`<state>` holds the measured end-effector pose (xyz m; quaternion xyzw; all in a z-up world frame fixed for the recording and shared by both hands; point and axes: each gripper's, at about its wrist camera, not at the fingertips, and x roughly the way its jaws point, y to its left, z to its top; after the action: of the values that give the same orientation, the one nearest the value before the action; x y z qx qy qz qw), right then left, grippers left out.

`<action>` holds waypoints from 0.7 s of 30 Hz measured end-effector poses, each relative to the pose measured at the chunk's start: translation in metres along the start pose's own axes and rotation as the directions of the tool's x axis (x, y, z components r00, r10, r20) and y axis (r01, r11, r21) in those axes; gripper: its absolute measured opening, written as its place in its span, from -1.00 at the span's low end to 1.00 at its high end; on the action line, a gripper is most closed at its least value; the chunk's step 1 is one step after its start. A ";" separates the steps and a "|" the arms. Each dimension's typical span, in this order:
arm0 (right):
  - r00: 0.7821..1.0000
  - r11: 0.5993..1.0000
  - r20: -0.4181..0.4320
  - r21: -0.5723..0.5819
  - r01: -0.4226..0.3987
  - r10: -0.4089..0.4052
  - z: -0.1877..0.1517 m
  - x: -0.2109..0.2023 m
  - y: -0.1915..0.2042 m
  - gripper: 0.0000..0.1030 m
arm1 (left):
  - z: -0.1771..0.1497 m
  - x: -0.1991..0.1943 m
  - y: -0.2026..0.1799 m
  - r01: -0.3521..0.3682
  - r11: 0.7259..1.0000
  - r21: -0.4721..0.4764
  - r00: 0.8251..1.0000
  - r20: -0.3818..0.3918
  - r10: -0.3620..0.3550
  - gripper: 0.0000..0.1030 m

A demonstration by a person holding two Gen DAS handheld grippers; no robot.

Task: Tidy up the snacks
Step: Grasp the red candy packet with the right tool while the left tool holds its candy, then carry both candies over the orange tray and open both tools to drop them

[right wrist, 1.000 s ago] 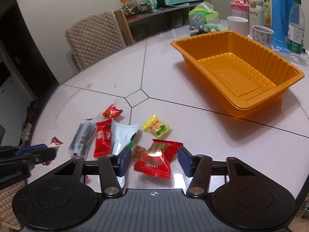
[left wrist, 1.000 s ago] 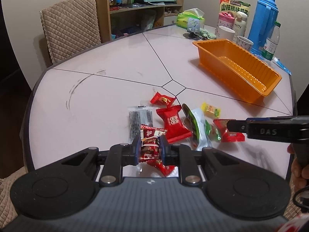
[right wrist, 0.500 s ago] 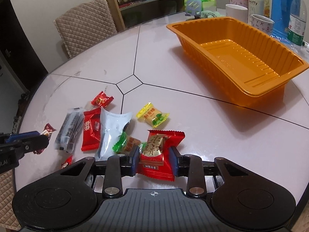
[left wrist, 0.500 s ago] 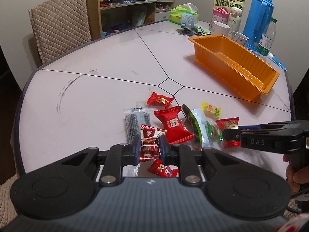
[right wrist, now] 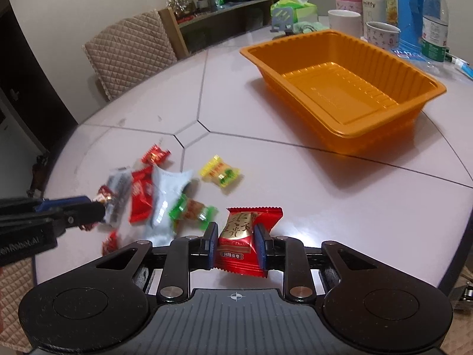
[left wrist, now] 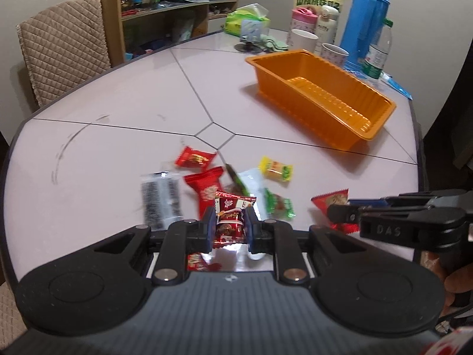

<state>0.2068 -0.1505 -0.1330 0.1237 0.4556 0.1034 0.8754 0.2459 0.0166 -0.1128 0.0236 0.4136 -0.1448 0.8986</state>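
Your left gripper (left wrist: 228, 227) has its jaws closed on a dark red chocolate packet (left wrist: 230, 220), pinched between the blue pads and held above the tabletop (left wrist: 118, 94), with its reflection on the glossy surface below. Your right gripper (right wrist: 235, 247) has its jaws clamped on a red and gold candy packet (right wrist: 244, 238), whose upper edge stands clear of the fingertips. The remaining snacks lie loose in a cluster near the tabletop's front edge: a small red candy (left wrist: 193, 159) farthest out, a yellow candy (left wrist: 276, 169) to its right, a larger red packet (left wrist: 207, 189), a clear packet of dark sticks (left wrist: 161, 196) at the left, a white pouch (right wrist: 165, 195) with a green edge, and a green-ended candy (right wrist: 192, 210) just beside your right gripper. One more small red candy (right wrist: 111, 241) sits close to the tabletop's near edge, partly behind your left gripper as seen from the right wrist. The orange tray (right wrist: 384, 65) stands well apart from the cluster, toward the far right of the tabletop, with nothing visible inside it. Behind the tray stand a blue thermos (left wrist: 365, 20), a water bottle (right wrist: 434, 20) and two mugs (right wrist: 381, 34). A quilted chair (left wrist: 62, 47) sits at the far left edge.
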 end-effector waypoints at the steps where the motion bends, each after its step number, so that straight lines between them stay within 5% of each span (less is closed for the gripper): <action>1: 1.000 1.000 -0.015 -0.007 0.006 -0.006 -0.001 0.001 -0.003 -0.48 | -0.001 0.001 -0.004 -0.001 1.000 -0.001 1.000 -0.002 0.001 -0.64; 10: 0.993 0.994 -0.120 -0.108 -0.017 0.004 -0.002 0.010 -0.019 -0.36 | -0.009 0.009 -0.035 -0.063 0.996 -0.067 0.997 -0.045 0.060 -0.64; 21: 0.983 0.973 -0.116 -0.163 -0.162 0.144 0.013 -0.008 -0.045 -0.52 | -0.001 0.009 -0.071 -0.113 0.986 -0.122 0.993 -0.042 0.109 -0.64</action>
<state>0.2154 -0.1973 -0.1336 0.0772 0.4788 0.2158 0.8475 0.2306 -0.0535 -0.1145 -0.0067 0.4354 -0.0683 0.8976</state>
